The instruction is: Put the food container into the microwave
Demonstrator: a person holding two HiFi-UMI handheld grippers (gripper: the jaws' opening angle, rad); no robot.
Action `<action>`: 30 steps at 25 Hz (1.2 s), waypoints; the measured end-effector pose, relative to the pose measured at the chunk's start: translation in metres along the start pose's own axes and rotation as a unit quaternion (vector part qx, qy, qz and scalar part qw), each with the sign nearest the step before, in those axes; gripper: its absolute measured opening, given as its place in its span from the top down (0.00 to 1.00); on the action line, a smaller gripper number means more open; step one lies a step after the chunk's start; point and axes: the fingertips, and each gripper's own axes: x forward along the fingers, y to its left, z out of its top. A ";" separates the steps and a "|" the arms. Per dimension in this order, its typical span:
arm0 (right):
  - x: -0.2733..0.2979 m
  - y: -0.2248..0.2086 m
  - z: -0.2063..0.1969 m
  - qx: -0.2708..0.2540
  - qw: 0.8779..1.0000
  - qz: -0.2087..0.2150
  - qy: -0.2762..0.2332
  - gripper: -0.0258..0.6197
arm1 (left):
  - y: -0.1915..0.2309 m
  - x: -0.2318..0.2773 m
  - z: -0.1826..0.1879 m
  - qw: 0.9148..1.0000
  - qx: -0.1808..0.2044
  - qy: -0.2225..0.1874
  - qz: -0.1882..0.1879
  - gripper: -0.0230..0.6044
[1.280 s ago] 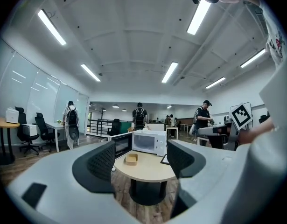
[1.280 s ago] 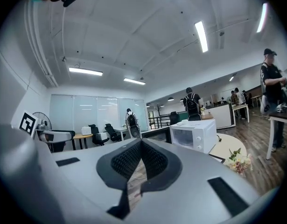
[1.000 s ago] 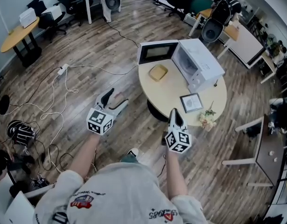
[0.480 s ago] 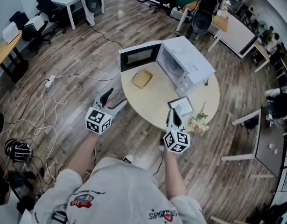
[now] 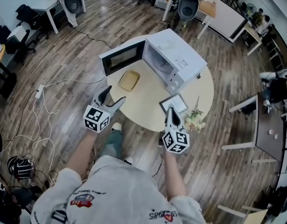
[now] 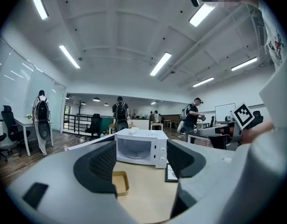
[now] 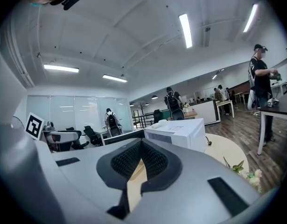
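Note:
A shallow tan food container [image 5: 129, 80] lies on the round wooden table [image 5: 148, 101], just in front of the white microwave [image 5: 176, 59], whose door [image 5: 122, 57] hangs open to the left. My left gripper [image 5: 111, 98] is open and empty, hovering at the table's near-left edge, short of the container. In the left gripper view the container [image 6: 119, 182] and the microwave [image 6: 138, 148] show between the spread jaws of the left gripper [image 6: 142, 161]. My right gripper [image 5: 170, 113] is shut and empty over the table's near edge. The right gripper view has the right gripper [image 7: 141, 164] pointing past the microwave [image 7: 178, 132].
A framed picture [image 5: 175, 104] and a small bunch of flowers [image 5: 194, 121] lie on the table's right side. Cables [image 5: 45, 92] trail over the wooden floor at left. Desks, office chairs and several people stand farther off.
The person has walked up to the table: table, microwave and container have moved nearer and lower in the head view. Both grippers keep their pose, left open and right shut.

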 end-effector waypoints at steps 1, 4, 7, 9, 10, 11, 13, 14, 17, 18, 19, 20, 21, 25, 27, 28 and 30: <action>0.009 -0.006 0.000 0.001 1.000 -0.007 -0.001 0.95 | 0.006 0.014 -0.002 1.000 0.000 0.001 -0.007 0.43; 0.036 -0.025 0.004 0.005 0.999 -0.032 -0.002 0.95 | 0.026 0.063 0.000 0.999 0.002 0.004 -0.033 0.43; 0.069 -0.044 0.013 0.004 0.998 -0.058 -0.006 0.95 | 0.044 0.118 0.011 0.998 0.011 -0.001 -0.065 0.43; 0.092 -0.054 0.018 0.007 0.997 -0.075 -0.010 0.95 | 0.057 0.151 0.015 0.996 0.014 0.000 -0.086 0.43; 0.104 -0.057 0.019 0.010 0.996 -0.083 -0.010 0.95 | 0.064 0.167 0.016 0.995 0.014 0.002 -0.095 0.43; 0.115 -0.060 0.020 0.012 0.996 -0.090 -0.009 0.95 | 0.071 0.182 0.016 0.995 0.014 0.004 -0.104 0.43; 0.138 -0.064 0.019 0.016 0.994 -0.105 -0.004 0.95 | 0.085 0.209 0.015 0.993 0.013 0.009 -0.121 0.43; 0.149 -0.067 0.019 0.019 0.994 -0.112 -0.001 0.95 | 0.091 0.222 0.013 0.991 0.012 0.013 -0.129 0.43; 0.178 -0.073 0.019 0.024 0.991 -0.131 0.003 0.95 | 0.110 0.255 0.008 0.988 0.011 0.025 -0.152 0.43; 0.188 -0.074 0.021 0.025 0.990 -0.136 0.003 0.95 | 0.116 0.265 0.007 0.987 0.010 0.028 -0.158 0.43; 0.197 -0.076 0.024 0.025 0.990 -0.139 0.003 0.95 | 0.122 0.275 0.005 0.986 0.008 0.031 -0.163 0.43; 0.207 -0.079 0.026 0.024 0.990 -0.142 0.002 0.95 | 0.128 0.284 0.004 0.985 0.006 0.034 -0.167 0.43; 0.216 -0.081 0.028 0.023 0.989 -0.145 0.001 0.95 | 0.132 0.293 0.003 0.985 0.004 0.035 -0.171 0.43; 0.238 -0.090 0.033 0.023 0.987 -0.157 -0.003 0.95 | 0.143 0.318 -0.002 0.981 0.000 0.043 -0.188 0.43; 0.246 -0.095 0.036 0.025 0.987 -0.160 -0.006 0.95 | 0.145 0.329 -0.004 0.980 -0.001 0.048 -0.193 0.43; 0.249 -0.098 0.037 0.025 0.987 -0.160 -0.006 0.95 | 0.145 0.333 -0.005 0.980 -0.002 0.050 -0.193 0.43; 0.255 -0.104 0.037 0.026 0.987 -0.155 -0.005 0.95 | 0.144 0.339 -0.009 0.980 -0.001 0.055 -0.192 0.43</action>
